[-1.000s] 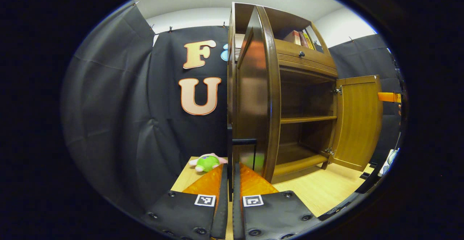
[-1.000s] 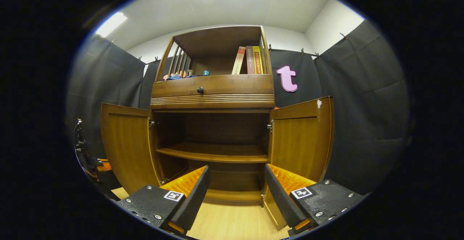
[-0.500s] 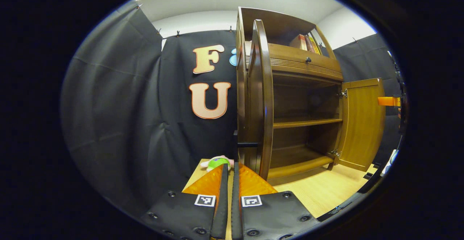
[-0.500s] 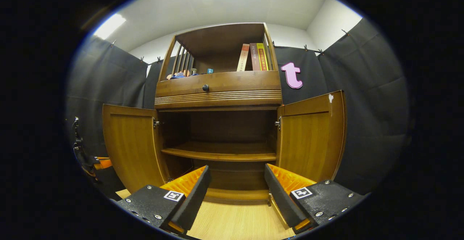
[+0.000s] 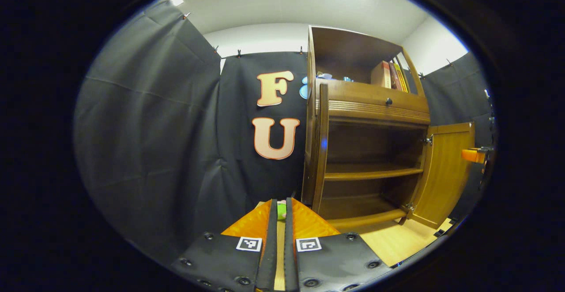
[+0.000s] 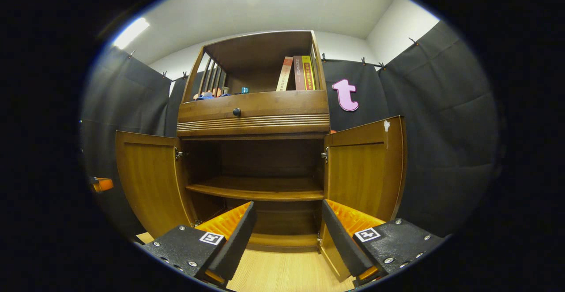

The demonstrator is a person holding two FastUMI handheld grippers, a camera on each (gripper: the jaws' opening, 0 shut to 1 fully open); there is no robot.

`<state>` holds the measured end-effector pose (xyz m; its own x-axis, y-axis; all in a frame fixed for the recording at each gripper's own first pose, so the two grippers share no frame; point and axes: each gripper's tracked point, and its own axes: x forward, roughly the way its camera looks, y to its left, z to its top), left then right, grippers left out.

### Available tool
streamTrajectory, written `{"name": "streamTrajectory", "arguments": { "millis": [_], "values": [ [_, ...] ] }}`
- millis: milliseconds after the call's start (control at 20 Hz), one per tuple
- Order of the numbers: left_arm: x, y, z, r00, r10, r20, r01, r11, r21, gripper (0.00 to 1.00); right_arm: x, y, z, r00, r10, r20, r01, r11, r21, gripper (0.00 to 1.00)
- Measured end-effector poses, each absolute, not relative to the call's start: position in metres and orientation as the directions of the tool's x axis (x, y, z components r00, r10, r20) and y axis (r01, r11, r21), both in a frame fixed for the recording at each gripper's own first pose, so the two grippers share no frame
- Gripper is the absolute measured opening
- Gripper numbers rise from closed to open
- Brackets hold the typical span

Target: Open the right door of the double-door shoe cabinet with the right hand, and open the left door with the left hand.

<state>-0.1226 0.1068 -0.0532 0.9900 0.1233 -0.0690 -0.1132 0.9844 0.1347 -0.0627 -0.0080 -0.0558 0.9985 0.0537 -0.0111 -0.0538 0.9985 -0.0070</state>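
In the left gripper view, the left gripper (image 5: 280, 215) sat at bottom centre with jaws closed on nothing, clear of the left door (image 5: 321, 151), which stood edge-on at centre, swung fully out. In the right gripper view, the right gripper (image 6: 286, 221) hung at bottom centre, jaws open and empty, facing the shoe cabinet (image 6: 254, 113); the right door (image 6: 364, 168) stood open at right of centre, so both doors looked done.

1. In your left gripper view, the left door (image 5: 321, 146) stands edge-on to you, so you cannot see either of its faces.
2. Between your left gripper's (image 5: 280, 221) nearly closed fingers, a small green thing (image 5: 281, 211) peeks through; most of it is hidden, so you cannot tell what it is.
3. The other gripper (image 5: 474, 155) is cut off at the right rim of that view; its jaws cannot be judged there.
4. In your right gripper view, small items (image 6: 212, 93) on the top shelf sit half behind the drawer front (image 6: 254, 111), too small to identify.
5. The book spines (image 6: 296, 73) are too small to make out.
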Motion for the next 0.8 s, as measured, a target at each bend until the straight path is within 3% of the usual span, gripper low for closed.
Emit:
{"name": "streamTrajectory", "arguments": {
  "millis": [50,200,250,350,400,500,650,800],
  "values": [
    [-0.12,0.099,-0.043,0.991,0.125,-0.049,-0.117,0.982,0.146,0.18,-0.062,-0.013,-0.052,0.999,0.046,-0.01,-0.046,0.999,-0.009,0.92],
    [-0.113,0.076,-0.026,0.991,0.133,-0.025,-0.126,0.975,0.183,0.3,-0.058,-0.03,-0.039,1.0,0.014,-0.002,-0.014,1.0,-0.011,0.92],
    [-0.109,0.065,-0.021,0.993,0.118,-0.023,-0.111,0.976,0.19,0.3,-0.056,-0.036,-0.035,1.0,0.001,0.0,-0.001,1.0,-0.011,0.92],
    [-0.1,0.039,-0.019,0.996,0.088,-0.034,-0.081,0.981,0.176,0.47,-0.053,-0.047,-0.032,1.0,-0.017,0.001,0.017,1.0,-0.011,0.92],
    [-0.093,0.025,-0.015,0.998,0.063,-0.028,-0.058,0.984,0.167,0.46,-0.052,-0.051,-0.031,1.0,-0.022,0.001,0.022,1.0,-0.009,0.92],
    [-0.083,0.008,-0.009,0.999,0.05,-0.012,-0.048,0.985,0.167,0.62,-0.051,-0.06,-0.028,1.0,-0.026,0.0,0.026,1.0,0.0,0.92],
    [-0.062,-0.024,-0.016,0.999,0.017,-0.034,-0.012,0.991,0.133,0.67,-0.049,-0.076,-0.025,0.999,-0.049,0.003,0.049,0.999,0.003,0.92],
    [-0.042,-0.048,-0.023,0.998,-0.007,-0.066,0.015,0.994,0.108,0.84,-0.047,-0.091,-0.025,0.998,-0.058,-0.008,0.058,0.998,0.003,0.92]
  ]
}}
